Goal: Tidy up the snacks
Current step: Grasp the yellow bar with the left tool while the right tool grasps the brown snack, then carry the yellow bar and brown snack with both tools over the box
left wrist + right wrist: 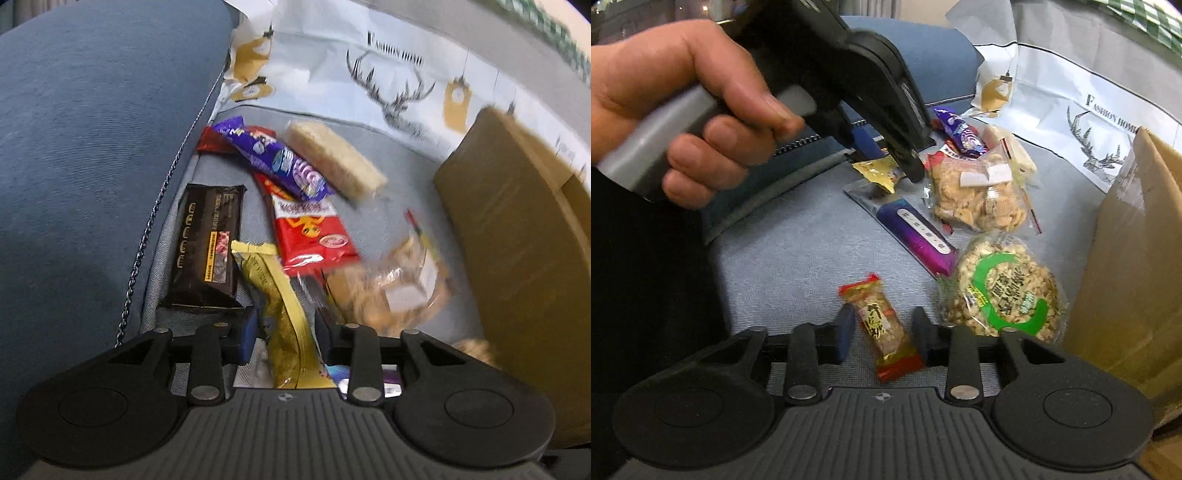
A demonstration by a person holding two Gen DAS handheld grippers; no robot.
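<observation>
Fingers on the right gripper (882, 332) sit either side of a small red-ended nut bar (882, 328) lying on the grey cushion (783, 258), nearly closed, though I can't tell if they're actually pinching it. Left gripper (284, 332) has its fingers straddling a gold wrapper (284, 317), gaps showing both sides, so not clamped. Other snacks are scattered just beside a cardboard box (1137, 258).

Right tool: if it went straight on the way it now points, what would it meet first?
The right tool already straddles the small red-ended nut bar; that comes first, with the grey-blue cushion beneath. Whether the pads already touch it is unclear.
</observation>
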